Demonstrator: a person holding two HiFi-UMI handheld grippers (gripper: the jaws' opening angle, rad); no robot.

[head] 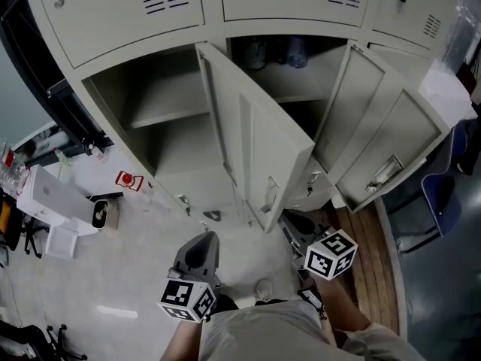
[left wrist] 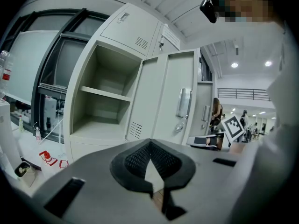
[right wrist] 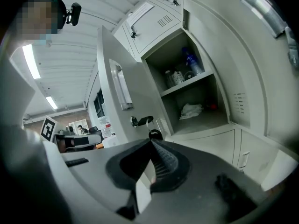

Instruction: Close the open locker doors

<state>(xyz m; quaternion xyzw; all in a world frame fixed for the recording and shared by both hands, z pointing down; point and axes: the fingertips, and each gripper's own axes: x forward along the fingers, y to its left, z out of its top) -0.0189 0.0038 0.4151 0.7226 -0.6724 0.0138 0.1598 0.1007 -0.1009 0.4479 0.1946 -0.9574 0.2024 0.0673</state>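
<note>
Head view: looked steeply down on a bank of grey lockers (head: 120, 6). Counted three doors open in the lower row.
- Logged left door (head: 259, 141) swung out toward frame centre, off an empty shelved compartment (head: 161, 119) at upper left.
- Logged middle door (head: 349, 100) right of centre, off a compartment with bottles (head: 294, 51) at upper centre.
- Logged right door (head: 402, 138) at the right of the frame, handle facing out.
- Noted the upper row along the top edge as shut.

Found left claw (head: 201, 248) at lower centre and right claw (head: 299, 224) just right of it. Both held low and well apart from every door, touching none.

Left gripper view: read left claw (left wrist: 149, 146) as pinched together at the tips, with nothing between. Sighted the left door (left wrist: 163, 92) ahead, right of centre.

Right gripper view: read right claw (right wrist: 150, 146) likewise closed on nothing. Sighted a key (right wrist: 142, 121) in the left door's lock and a white cloth (right wrist: 191, 110) in the bottle compartment.

Judged progress: none of the three closed yet, and no push begun. All three still to be swung home. Would expect the left door first, being nearest both claws.
</note>
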